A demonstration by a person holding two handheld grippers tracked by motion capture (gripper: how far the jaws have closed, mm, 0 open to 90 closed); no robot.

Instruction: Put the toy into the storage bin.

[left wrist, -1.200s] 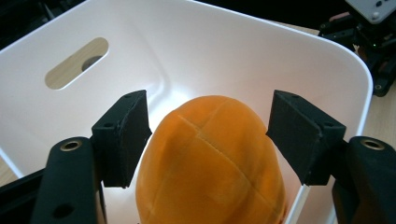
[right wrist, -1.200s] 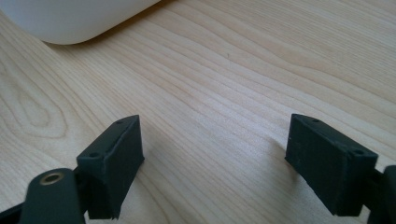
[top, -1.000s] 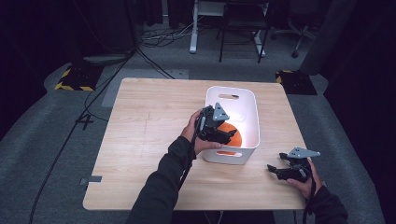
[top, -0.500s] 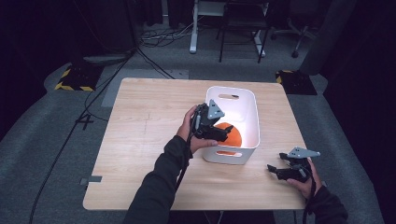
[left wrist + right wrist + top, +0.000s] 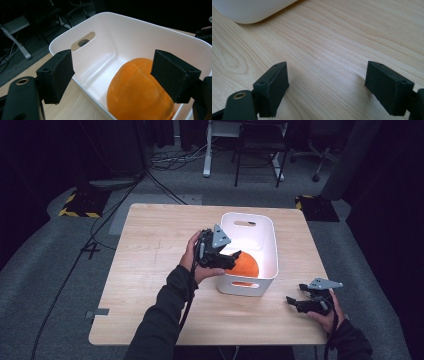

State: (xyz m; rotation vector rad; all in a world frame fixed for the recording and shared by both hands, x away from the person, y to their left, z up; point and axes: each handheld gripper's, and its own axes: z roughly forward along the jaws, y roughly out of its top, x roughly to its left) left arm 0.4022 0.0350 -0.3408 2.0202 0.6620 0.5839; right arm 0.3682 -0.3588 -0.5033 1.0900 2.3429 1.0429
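Orange plush, one ball (image 5: 140, 90), is lying at the near end of one white bin (image 5: 270, 245) on the wooden table (image 5: 150, 270). It is probably light and soft, yielding; grip across its widest part. Two grippers are showing. The left gripper (image 5: 225, 262) is hovering over the bin rim, jaws wide apart, empty. The right gripper (image 5: 300, 302) is resting low beside the bin, jaws spread, gripping nothing.

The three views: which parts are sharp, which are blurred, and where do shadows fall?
High view: table lit, surroundings dark. Left gripper view: ball and bin sharp, background soft. Right gripper view: wood grain crisp, fingers cast soft shadows on the table.
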